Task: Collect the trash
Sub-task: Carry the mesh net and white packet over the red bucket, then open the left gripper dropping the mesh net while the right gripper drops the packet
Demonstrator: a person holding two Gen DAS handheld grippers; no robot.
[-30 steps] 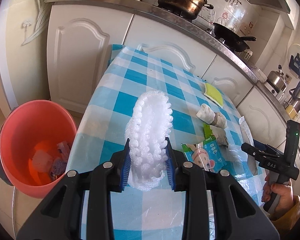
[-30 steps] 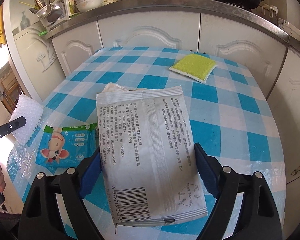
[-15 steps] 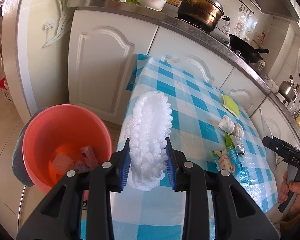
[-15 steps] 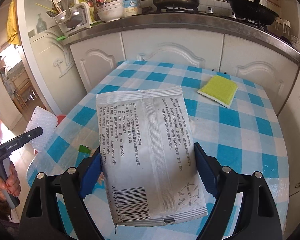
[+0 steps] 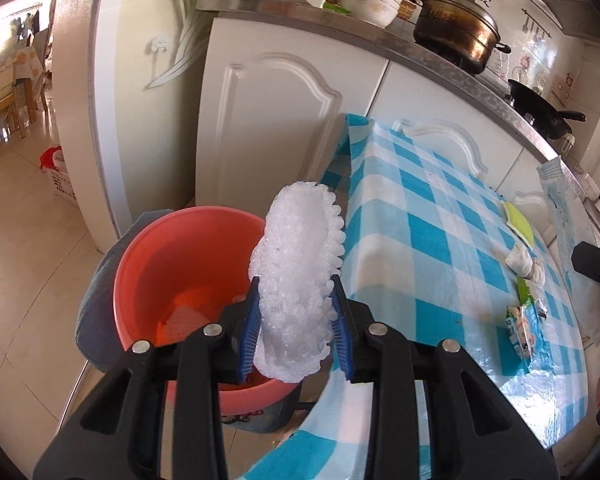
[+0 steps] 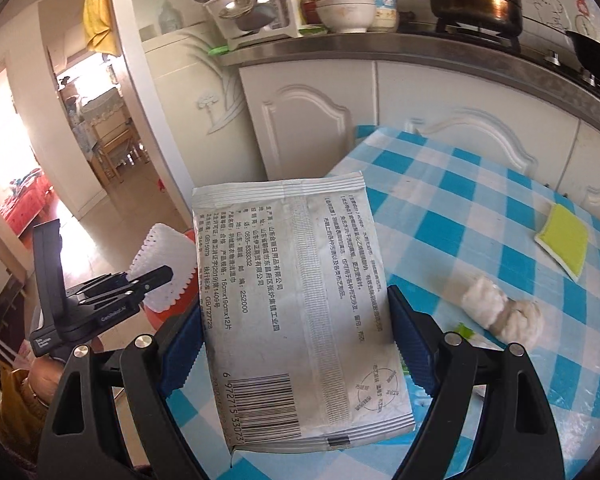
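Note:
My left gripper is shut on a white foam net sleeve, held over the right part of an orange bin beside the table. The bin holds some earlier scraps at its bottom. My right gripper is shut on a flat white wipes packet with a barcode, held above the table's left end. In the right wrist view the left gripper with the foam sleeve shows at the lower left. A crumpled tissue wad and a green cartoon wrapper lie on the checked cloth.
The blue-and-white checked table stands against white cabinets. A yellow-green sponge lies near its far side. A pot, a pan and bowls sit on the counter behind. A doorway opens at the left onto tiled floor.
Both grippers swung left off the table top. The foam sleeve went from above the cloth to above the bin. The packet rose and moved toward the table's left end.

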